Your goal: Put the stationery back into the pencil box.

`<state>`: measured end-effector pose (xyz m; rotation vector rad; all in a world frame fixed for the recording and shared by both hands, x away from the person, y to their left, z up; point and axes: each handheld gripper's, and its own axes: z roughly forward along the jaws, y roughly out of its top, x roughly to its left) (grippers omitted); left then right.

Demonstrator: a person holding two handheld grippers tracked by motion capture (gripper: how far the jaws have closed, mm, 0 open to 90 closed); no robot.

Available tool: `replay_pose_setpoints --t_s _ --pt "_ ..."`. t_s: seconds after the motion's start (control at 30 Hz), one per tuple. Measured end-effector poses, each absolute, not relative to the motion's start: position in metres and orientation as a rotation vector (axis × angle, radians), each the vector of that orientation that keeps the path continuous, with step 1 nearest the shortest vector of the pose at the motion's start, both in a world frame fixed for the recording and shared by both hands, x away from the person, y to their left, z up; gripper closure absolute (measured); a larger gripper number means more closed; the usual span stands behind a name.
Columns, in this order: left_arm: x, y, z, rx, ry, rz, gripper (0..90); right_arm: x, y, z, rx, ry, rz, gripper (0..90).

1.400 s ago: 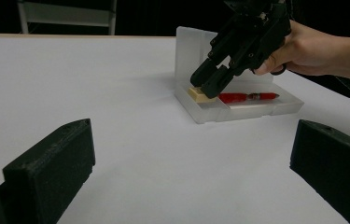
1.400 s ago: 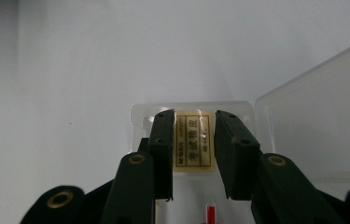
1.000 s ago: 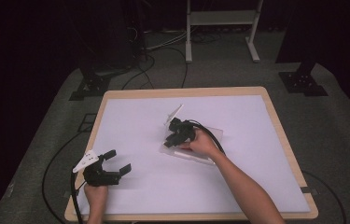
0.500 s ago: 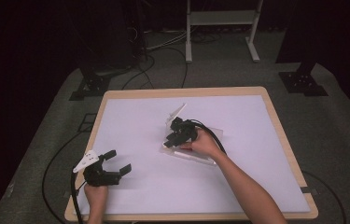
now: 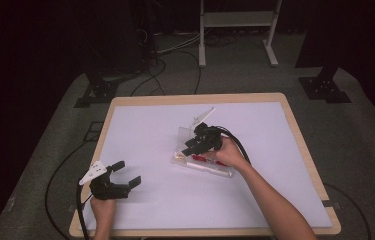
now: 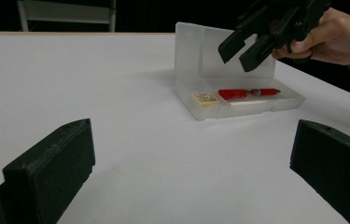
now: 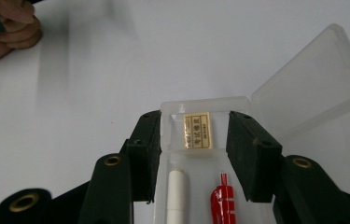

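A translucent plastic pencil case (image 5: 202, 159) lies open at the centre of the white, wood-edged worktop (image 5: 140, 125), its hinged lid (image 6: 224, 49) standing upright behind the tray. Inside lie a red pen (image 6: 247, 93), a white stick-shaped eraser (image 7: 178, 193) and a small gold-labelled block (image 7: 197, 130). The right hand-held gripper (image 5: 195, 145) hangs just above the case; its jaws have just been opening and stand apart with nothing between them, straddling the tray's end in its own view. The left hand-held gripper (image 5: 120, 175) rests at the lower left of the high view, jaws wide and empty, well apart from the case. The likely risk is a jaw catching the thin tray wall or lid, sliding or tipping the light case. Bare worktop surrounds the case on every side, edges far off.
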<state>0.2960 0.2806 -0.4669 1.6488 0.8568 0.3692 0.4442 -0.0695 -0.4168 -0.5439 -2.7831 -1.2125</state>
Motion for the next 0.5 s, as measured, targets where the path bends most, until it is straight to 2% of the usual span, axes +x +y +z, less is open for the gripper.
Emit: replay_pose_setpoints --t_s 0.5 --pt "0.296 0.28 -0.467 1.653 0.859 0.368 0.0 0.43 -0.094 -0.414 -0.562 -2.734 -1.265 45.2"
